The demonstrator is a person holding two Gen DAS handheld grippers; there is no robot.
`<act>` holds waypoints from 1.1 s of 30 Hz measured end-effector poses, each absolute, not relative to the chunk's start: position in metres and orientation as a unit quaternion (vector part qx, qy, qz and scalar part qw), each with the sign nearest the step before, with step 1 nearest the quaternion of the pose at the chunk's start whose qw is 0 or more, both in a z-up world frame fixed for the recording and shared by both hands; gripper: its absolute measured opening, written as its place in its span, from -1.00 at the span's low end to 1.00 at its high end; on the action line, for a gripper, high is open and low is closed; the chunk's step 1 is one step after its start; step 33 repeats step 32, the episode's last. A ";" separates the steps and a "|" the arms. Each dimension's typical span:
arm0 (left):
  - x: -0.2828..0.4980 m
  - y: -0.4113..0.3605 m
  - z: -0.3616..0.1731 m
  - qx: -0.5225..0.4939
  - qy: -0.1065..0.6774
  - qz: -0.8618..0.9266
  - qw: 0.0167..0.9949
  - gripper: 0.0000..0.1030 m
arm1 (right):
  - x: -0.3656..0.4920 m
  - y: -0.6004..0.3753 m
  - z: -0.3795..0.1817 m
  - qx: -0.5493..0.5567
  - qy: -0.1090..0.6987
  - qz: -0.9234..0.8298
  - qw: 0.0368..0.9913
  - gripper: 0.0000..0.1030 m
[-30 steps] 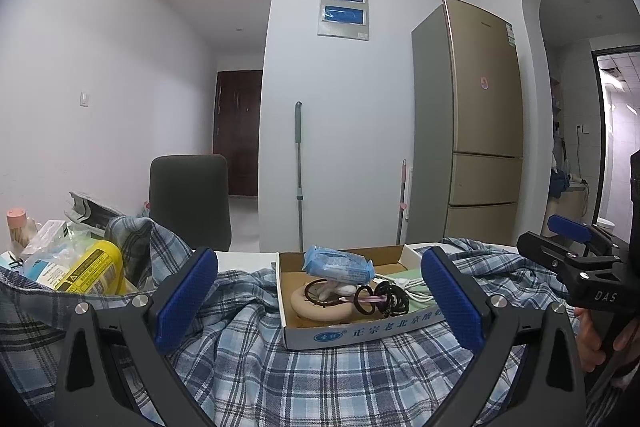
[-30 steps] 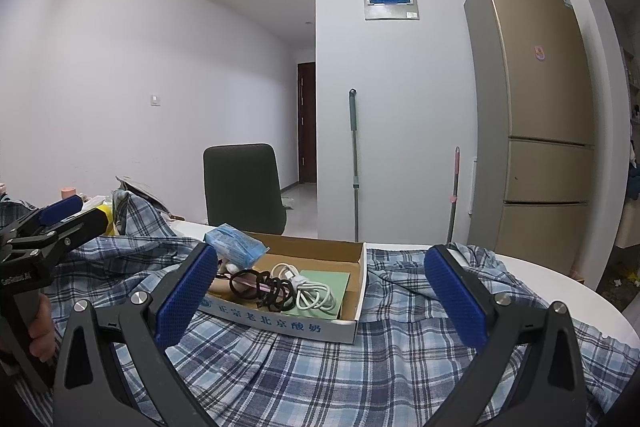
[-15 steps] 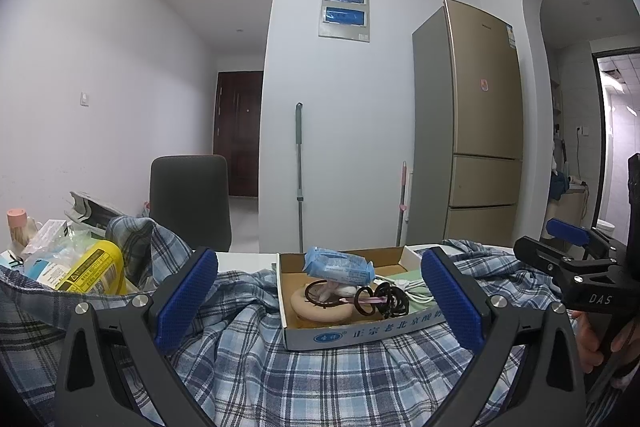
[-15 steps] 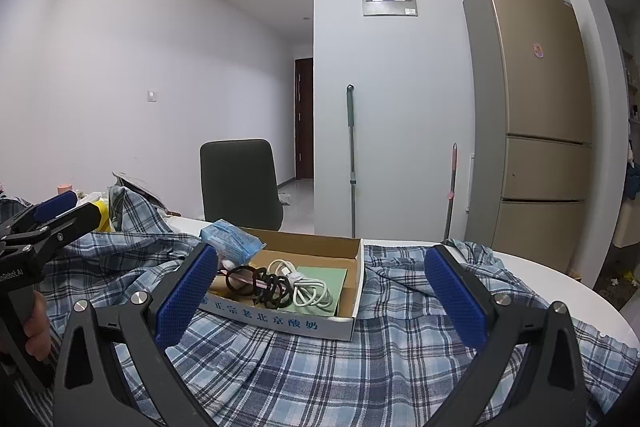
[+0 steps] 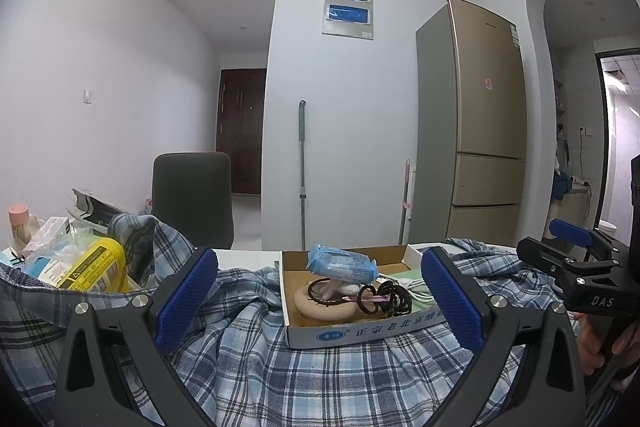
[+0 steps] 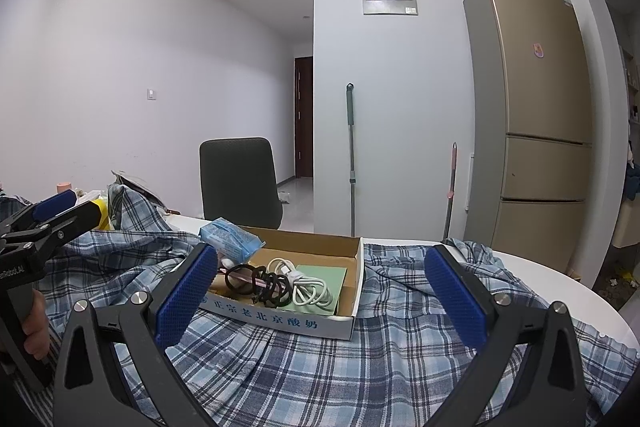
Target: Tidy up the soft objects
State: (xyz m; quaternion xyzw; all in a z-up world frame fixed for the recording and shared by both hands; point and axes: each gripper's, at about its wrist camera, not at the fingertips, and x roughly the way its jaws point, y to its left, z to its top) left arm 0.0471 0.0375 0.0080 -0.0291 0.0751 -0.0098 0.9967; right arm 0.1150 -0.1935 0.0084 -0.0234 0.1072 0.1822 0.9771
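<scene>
A blue plaid shirt [image 5: 300, 379] lies rumpled across the white table. On top of it stands a shallow cardboard box [image 5: 360, 333] holding a blue tissue pack [image 5: 342, 265], black hair ties [image 5: 384, 301] and a beige round pad [image 5: 324, 309]. My left gripper [image 5: 320, 303] is open just above the shirt, in front of the box. In the right wrist view the same shirt [image 6: 360, 379] and box [image 6: 280, 321] show, with a white cable [image 6: 308, 287] and a green card [image 6: 324, 277] inside. My right gripper [image 6: 320, 291] is open too, with nothing between its fingers.
A yellow packet [image 5: 92, 269] and other clutter sit at the table's left end. A dark chair [image 5: 192, 195] stands behind the table, and a gold fridge [image 5: 484, 131] at the back right. The bare round table edge [image 6: 560, 279] shows at right. A hand holds each gripper.
Both views have shifted only slightly; the right gripper has drifted a little left in the left wrist view. Both grippers stay open and the box and shirt have not moved.
</scene>
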 end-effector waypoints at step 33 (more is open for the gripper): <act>0.047 0.038 0.008 -0.033 0.076 -0.009 0.997 1.00 | 0.115 -0.194 0.008 -0.024 0.106 0.183 0.977 1.00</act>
